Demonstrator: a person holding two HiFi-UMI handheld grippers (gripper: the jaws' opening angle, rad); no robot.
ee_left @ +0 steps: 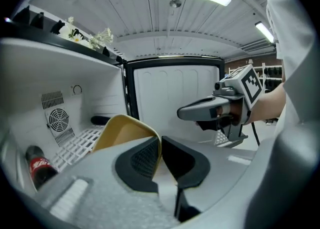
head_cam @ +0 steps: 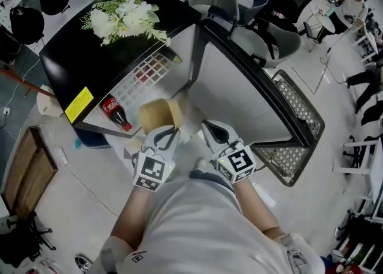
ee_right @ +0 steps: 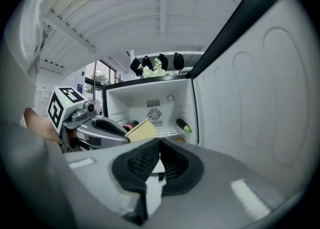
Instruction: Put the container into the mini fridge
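The container (head_cam: 160, 116) is a tan open tub, held in front of the open black mini fridge (head_cam: 84, 57). My left gripper (head_cam: 173, 130) is shut on its rim; in the left gripper view the thin yellow wall of the container (ee_left: 122, 130) sits pinched between the two black pads of the left gripper (ee_left: 160, 154). My right gripper (head_cam: 207, 125) hovers just right of the container, shut with nothing in it. In the right gripper view the pads of the right gripper (ee_right: 159, 154) meet, and the container (ee_right: 143, 129) shows beyond them before the fridge's white inside.
Inside the fridge lie a cola bottle (head_cam: 117, 113) at the left, a white wire shelf (head_cam: 146, 75) and a dark vegetable with a green tip (ee_right: 183, 124). The fridge door (head_cam: 239, 87) stands swung open to the right. White flowers (head_cam: 122, 18) rest on top. A wire rack (head_cam: 296, 129) lies on the floor.
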